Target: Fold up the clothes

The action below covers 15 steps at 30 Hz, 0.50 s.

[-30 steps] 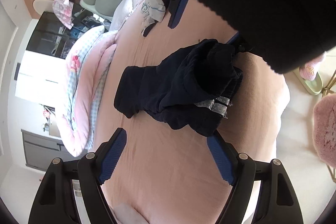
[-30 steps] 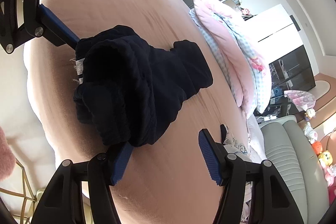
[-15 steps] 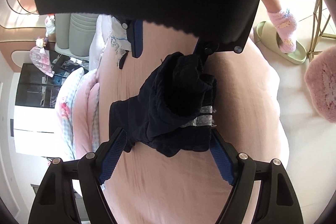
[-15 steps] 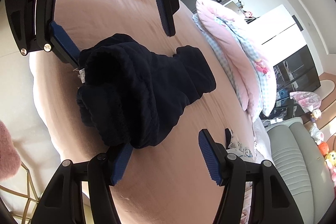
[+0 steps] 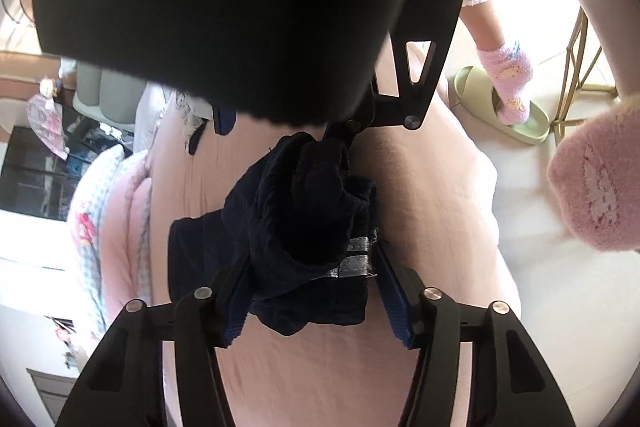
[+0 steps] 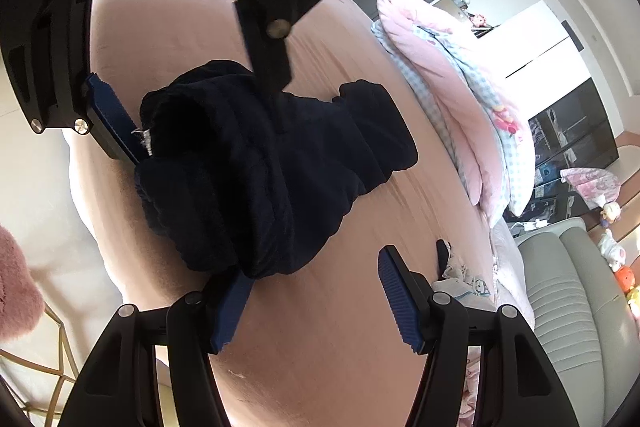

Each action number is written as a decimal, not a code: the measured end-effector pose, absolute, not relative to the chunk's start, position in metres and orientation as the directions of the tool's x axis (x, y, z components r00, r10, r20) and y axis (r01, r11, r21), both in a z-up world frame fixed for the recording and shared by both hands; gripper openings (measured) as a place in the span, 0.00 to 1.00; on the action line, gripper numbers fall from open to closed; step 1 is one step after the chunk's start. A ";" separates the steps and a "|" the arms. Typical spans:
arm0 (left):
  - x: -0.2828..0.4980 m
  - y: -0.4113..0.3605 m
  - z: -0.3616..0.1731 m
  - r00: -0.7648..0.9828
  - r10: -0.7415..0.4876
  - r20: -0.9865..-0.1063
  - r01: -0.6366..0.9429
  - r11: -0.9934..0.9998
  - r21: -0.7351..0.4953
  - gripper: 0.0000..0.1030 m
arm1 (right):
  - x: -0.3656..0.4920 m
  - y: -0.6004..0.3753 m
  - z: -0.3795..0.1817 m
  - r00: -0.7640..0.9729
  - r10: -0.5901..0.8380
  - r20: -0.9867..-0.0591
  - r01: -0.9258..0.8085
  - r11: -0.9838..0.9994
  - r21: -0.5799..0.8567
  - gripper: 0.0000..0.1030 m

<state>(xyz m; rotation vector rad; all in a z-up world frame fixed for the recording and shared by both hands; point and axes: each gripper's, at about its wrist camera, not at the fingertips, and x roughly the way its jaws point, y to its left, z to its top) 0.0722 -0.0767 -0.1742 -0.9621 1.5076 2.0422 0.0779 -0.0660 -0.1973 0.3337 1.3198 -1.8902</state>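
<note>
- Since earlier, left hand-held gripper (image 5: pixel 308 291) has dropped over the garment (image 5: pixel 296 223), jaws closing around its bunched edge.
- Right hand-held gripper (image 6: pixel 316 303) stays apart, one finger under the garment.
- Garment lies mid-bed (image 6: pixel 320 347).

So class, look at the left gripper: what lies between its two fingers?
The bunched end of the dark navy garment, with its silvery strip, lies between the left gripper's closing jaws, over the pink bedsheet. The left wrist view shows it best.
</note>
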 end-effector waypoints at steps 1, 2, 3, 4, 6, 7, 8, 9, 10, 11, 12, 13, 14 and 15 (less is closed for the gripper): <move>0.068 -0.079 -0.172 -0.652 -0.055 -0.756 -0.693 -0.362 0.623 0.40 | 0.077 -0.065 -0.196 -0.649 -0.453 -0.611 0.731 -0.150 -0.666 0.61; 0.063 -0.081 -0.170 -0.635 -0.047 -0.771 -0.693 -0.406 0.595 0.39 | 0.076 -0.065 -0.195 -0.647 -0.454 -0.613 0.734 -0.152 -0.662 0.61; 0.058 -0.084 -0.167 -0.623 -0.035 -0.781 -0.688 -0.449 0.570 0.37 | 0.076 -0.064 -0.194 -0.645 -0.455 -0.614 0.736 -0.155 -0.659 0.61; 0.055 -0.086 -0.165 -0.619 -0.027 -0.785 -0.680 -0.481 0.553 0.35 | 0.076 -0.064 -0.194 -0.647 -0.453 -0.613 0.735 -0.155 -0.660 0.61; 0.048 -0.089 -0.162 -0.608 -0.014 -0.794 -0.666 -0.536 0.519 0.33 | 0.076 -0.063 -0.195 -0.647 -0.450 -0.616 0.736 -0.155 -0.659 0.61; 0.045 -0.091 -0.161 -0.604 -0.009 -0.797 -0.659 -0.558 0.505 0.32 | 0.075 -0.063 -0.194 -0.645 -0.448 -0.619 0.740 -0.162 -0.653 0.61; 0.041 -0.092 -0.159 -0.600 -0.003 -0.800 -0.652 -0.578 0.491 0.32 | 0.073 -0.063 -0.193 -0.643 -0.447 -0.622 0.744 -0.169 -0.647 0.61; 0.041 -0.094 -0.159 -0.594 0.000 -0.804 -0.645 -0.598 0.476 0.31 | 0.072 -0.063 -0.192 -0.641 -0.446 -0.624 0.747 -0.176 -0.641 0.61; 0.039 -0.096 -0.157 -0.586 0.007 -0.810 -0.639 -0.618 0.457 0.30 | 0.073 -0.062 -0.192 -0.643 -0.448 -0.621 0.744 -0.174 -0.645 0.61; 0.037 -0.098 -0.156 -0.577 0.016 -0.816 -0.634 -0.639 0.436 0.30 | 0.075 -0.063 -0.193 -0.648 -0.451 -0.614 0.736 -0.164 -0.656 0.61; 0.034 -0.100 -0.155 -0.569 0.024 -0.822 -0.628 -0.658 0.415 0.30 | 0.078 -0.063 -0.194 -0.653 -0.453 -0.607 0.729 -0.155 -0.667 0.61; 0.035 -0.103 -0.154 -0.560 0.029 -0.828 -0.619 -0.679 0.395 0.30 | 0.080 -0.063 -0.195 -0.655 -0.454 -0.604 0.724 -0.147 -0.674 0.61; 0.036 -0.106 -0.154 -0.550 0.033 -0.834 -0.608 -0.700 0.374 0.30 | 0.081 -0.063 -0.196 -0.657 -0.455 -0.601 0.719 -0.140 -0.680 0.61; 0.039 -0.107 -0.152 -0.545 0.041 -0.838 -0.601 -0.716 0.356 0.30 | 0.082 -0.064 -0.196 -0.661 -0.454 -0.597 0.714 -0.138 -0.686 0.61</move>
